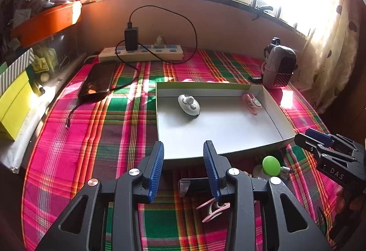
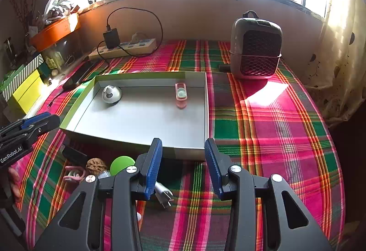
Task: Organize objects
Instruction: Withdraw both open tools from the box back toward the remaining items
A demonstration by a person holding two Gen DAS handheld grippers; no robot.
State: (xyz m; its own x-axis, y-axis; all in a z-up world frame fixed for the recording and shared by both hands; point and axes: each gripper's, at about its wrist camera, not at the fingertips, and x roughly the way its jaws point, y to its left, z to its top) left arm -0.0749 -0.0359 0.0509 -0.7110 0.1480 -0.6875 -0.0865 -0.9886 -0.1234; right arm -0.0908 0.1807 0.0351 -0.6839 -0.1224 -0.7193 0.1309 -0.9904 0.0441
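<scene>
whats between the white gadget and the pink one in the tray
Nothing: bare grey tray floor separates the white gadget from the pink one, clearest in the right wrist view.

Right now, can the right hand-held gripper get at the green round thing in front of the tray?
Probably yes: the right hand-held gripper is open and empty, and the green round thing lies uncovered just left of it, though a walnut crowds it.

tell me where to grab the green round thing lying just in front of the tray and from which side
Judging by its shape, grip the green round thing across the edges of its disc, from above. Its flat face is wide, while a walnut crowds it on one side and the tray wall stands behind. The right gripper, open and empty, looks nearest.
</scene>
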